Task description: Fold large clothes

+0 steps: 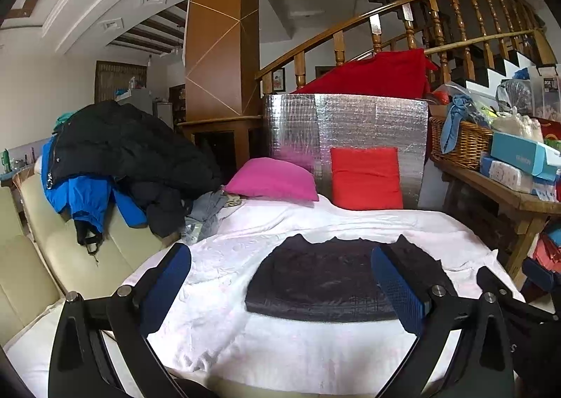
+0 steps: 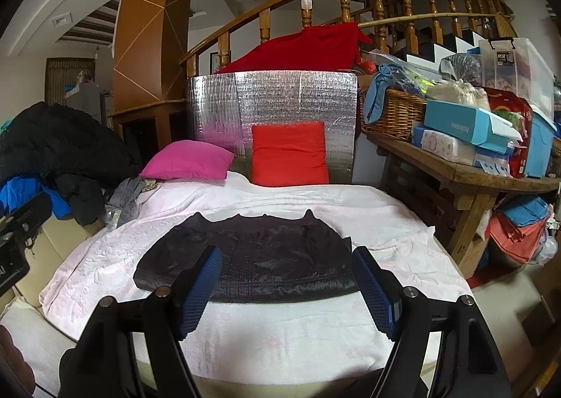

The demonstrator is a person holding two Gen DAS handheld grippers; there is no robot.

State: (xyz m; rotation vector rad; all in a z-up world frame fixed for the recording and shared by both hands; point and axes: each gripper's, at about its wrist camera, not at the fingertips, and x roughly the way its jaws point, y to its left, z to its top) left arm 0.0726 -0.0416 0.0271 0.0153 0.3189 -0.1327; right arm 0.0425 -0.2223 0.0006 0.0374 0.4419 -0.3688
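Left wrist view: the left tool (image 1: 280, 278) hangs with its blue pads spread wide, pinching nothing, above the white blanket (image 1: 217, 314). The right tool (image 2: 287, 278) is likewise spread and empty. Just beyond both, the dark folded garment (image 1: 315, 282) lies flat on the blanket. Farther back sit a pink pillow (image 1: 271, 180) and a red cushion (image 1: 366, 179) against a silver foil panel (image 1: 350, 121).

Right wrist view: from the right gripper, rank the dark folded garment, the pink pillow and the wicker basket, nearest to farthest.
From the right gripper:
1. Dark folded garment, just ahead on the white blanket.
2. Pink pillow, back left.
3. Wicker basket, back right on the wooden table.
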